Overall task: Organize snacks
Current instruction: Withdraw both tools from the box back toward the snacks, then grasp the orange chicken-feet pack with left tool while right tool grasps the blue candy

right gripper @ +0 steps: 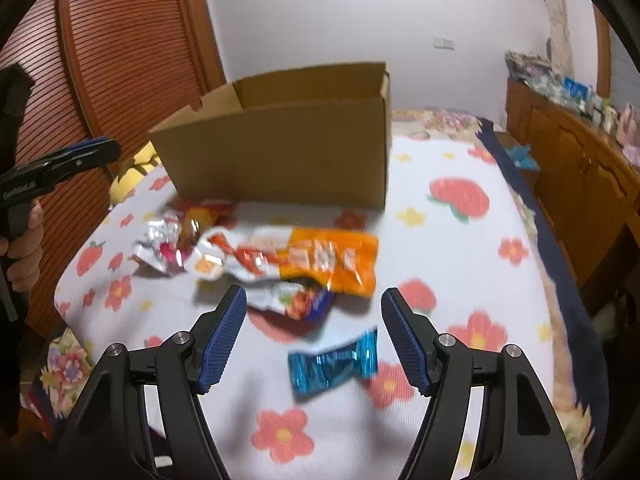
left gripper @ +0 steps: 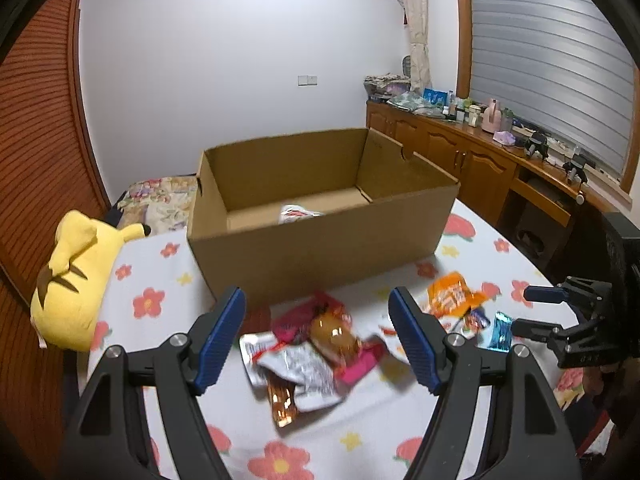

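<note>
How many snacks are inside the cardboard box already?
1 that shows: a white and red packet on the floor of the cardboard box, close behind its near wall. That wall hides part of the floor, so more may be hidden.

Even, fairly bright indoor light fills both fisheye views, casting only soft shadows. The snack wrappers (left gripper: 304,356) smear with motion blur (worse in the right wrist view), foil glints slightly, and straight lines bow toward the dark, vignetted corners.
</note>
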A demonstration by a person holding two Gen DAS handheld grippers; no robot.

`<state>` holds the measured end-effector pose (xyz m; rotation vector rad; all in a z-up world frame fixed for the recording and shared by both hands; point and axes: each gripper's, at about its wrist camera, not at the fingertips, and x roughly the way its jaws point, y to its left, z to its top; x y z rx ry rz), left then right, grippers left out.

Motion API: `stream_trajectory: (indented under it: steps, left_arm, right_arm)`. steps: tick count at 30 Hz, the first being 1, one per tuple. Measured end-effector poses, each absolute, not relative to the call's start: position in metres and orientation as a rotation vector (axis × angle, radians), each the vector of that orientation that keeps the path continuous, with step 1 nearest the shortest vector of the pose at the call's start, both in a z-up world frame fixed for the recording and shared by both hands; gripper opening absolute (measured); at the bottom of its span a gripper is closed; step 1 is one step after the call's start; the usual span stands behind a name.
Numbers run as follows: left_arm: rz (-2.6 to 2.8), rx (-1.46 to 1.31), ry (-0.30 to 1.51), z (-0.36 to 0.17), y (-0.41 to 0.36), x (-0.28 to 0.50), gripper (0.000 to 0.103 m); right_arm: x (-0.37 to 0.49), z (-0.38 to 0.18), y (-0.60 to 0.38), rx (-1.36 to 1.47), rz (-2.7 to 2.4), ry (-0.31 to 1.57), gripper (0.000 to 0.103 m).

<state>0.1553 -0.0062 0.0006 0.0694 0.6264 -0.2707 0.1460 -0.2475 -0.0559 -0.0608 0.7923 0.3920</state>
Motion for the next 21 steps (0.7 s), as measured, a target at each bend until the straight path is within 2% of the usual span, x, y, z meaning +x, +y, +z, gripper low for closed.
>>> stream_trajectory:
  steps: [13, 21]
  left_arm:
    - [-0.228, 0.056, 0.734, -0.069, 0.004, 0.152, 0.074]
    - [-0.242, 0.048, 0.747, -0.083, 0.0, 0.149, 0.074]
  right_arm:
    - [0.13, -0.088, -0.259, -0.006, 0.383, 0.857, 0.069]
    - [0.138, -0.098, -0.255, 0.021, 0.398, 0.89, 0.067]
